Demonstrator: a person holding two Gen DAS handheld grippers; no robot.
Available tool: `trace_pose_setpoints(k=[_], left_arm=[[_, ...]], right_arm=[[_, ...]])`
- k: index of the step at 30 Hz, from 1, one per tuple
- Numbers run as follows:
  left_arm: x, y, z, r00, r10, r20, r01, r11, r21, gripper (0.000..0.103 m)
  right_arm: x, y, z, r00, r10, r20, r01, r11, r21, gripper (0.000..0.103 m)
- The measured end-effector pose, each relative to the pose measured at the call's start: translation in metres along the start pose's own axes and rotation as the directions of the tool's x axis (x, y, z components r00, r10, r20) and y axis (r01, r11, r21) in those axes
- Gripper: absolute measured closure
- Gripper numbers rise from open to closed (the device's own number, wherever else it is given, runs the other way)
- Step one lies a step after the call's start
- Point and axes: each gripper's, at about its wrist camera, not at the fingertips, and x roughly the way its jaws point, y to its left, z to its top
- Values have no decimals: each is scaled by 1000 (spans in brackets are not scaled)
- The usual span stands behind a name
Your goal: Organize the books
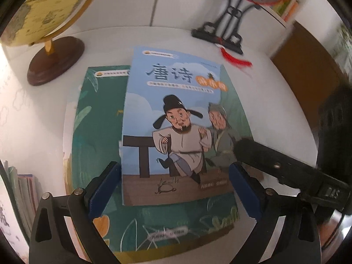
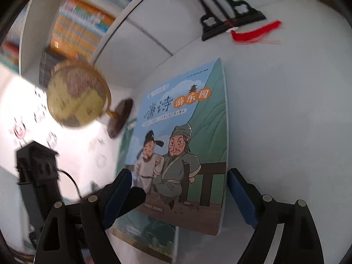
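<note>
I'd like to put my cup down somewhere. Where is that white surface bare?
Bare white surface lies right of the blue book, below the red tassel. It is crowded left, where the globe stands by the green book.

both views are bent by fisheye distortion and ringed with dark vignetting. the white table [image 1: 275, 114] is evenly lit, blown out at the left. motion blur smears the globe [image 2: 77, 101] and red tassel [image 2: 257, 33].

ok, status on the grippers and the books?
Left gripper open, right gripper open, nothing held. Blue book flat on green book. Globe nearby.
</note>
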Motion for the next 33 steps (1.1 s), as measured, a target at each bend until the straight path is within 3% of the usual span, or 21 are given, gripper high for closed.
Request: trace_pose_setpoints(k=[4, 8, 17, 22, 29, 33], left_arm=[[-6, 3, -9, 999, -36, -12, 36, 999, -29, 6], [-10, 4, -18, 998, -66, -21, 64, 996, -61, 6], [-25, -4, -51, 996, -56, -63, 53, 998, -46, 6], [-35, 3, -70, 991, -109, -73, 100, 989, -111, 6], [-47, 2, -102, 988, -123, -96, 108, 983, -148, 6], [-52, 10, -125, 979, -173, -104, 142, 958, -249, 6]], right_arm=[[3, 10, -2, 996, -65, -53, 59, 992, -110, 15], [0, 5, -3, 996, -34, -84, 26, 995, -97, 15], [-16, 12, -24, 991, -3, -134, -13, 994, -112, 15], [-29, 12, -41, 986, 57, -154, -69, 995, -70, 15], [-39, 21, -76, 974, 15, -227, -36, 995, -90, 15], [-41, 19, -95, 959, 31, -281, -53, 996, -68, 15]])
